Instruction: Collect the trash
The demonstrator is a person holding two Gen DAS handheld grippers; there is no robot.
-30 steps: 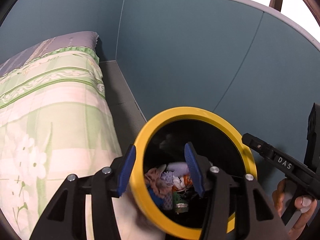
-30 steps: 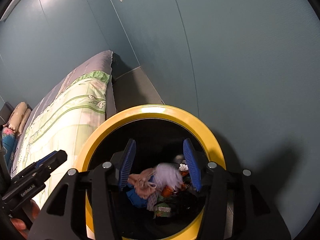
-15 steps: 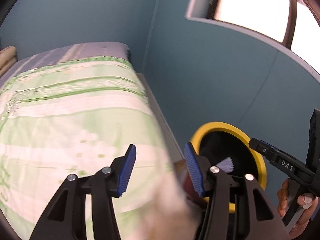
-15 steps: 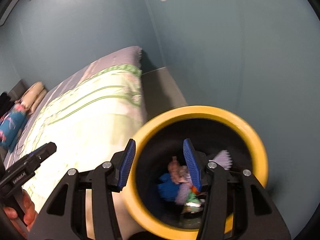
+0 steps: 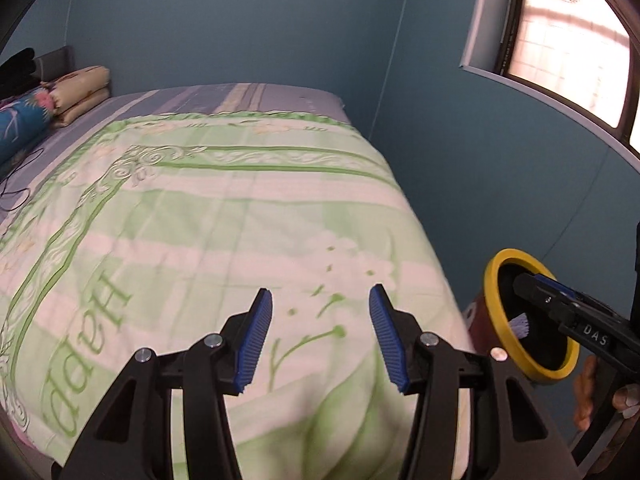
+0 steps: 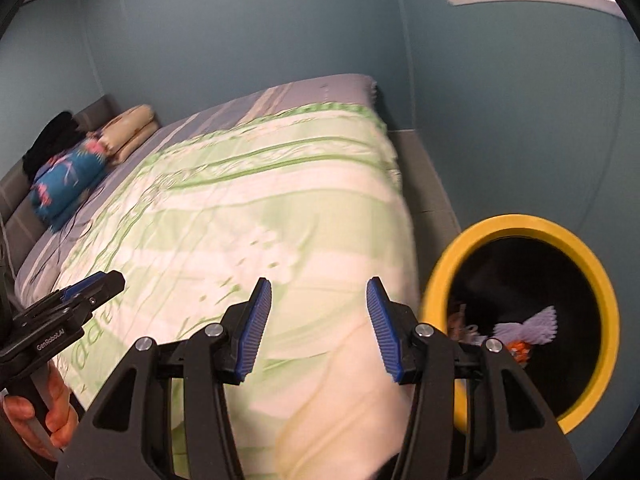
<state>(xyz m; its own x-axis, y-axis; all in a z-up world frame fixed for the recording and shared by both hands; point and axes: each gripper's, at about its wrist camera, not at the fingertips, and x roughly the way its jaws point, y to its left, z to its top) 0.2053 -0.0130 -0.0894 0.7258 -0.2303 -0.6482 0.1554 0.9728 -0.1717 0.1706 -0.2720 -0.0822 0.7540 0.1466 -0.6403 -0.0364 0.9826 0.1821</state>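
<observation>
Left gripper (image 5: pixel 316 332): fingers parted about halfway, nothing between the blue pads, only quilt beneath. Right gripper (image 6: pixel 316 330): same half-open set, likewise empty.

Just beyond both sets of fingers: green-and-white floral quilt (image 5: pixel 208 224) covering the bed. No loose trash visible anywhere on it in either view.

Off to the right of both grippers, on the floor beside the bed and close to the teal wall (image 5: pixel 460 168): yellow-rimmed trash bin (image 6: pixel 520 320), black inside, mouth tilted toward the cameras. Collected trash inside: a pale purple pleated piece (image 6: pixel 532 326), something orange just below it, other scraps too dim to name. Right gripper the nearer of the two to the bin; in the left wrist view the right gripper's finger crosses in front of the rim.

Judged: next piece, if any, must be looked for leftward or farther up the bed, away from the bin.

Far end: folded bedding (image 6: pixel 124 134) and a blue floral pillow (image 6: pixel 68 184) against the headboard.

Writing: "DAS" on the right gripper's finger, "GenRobot.AI" on the left gripper's finger, green lettering on the quilt, upside down, not fully readable.
</observation>
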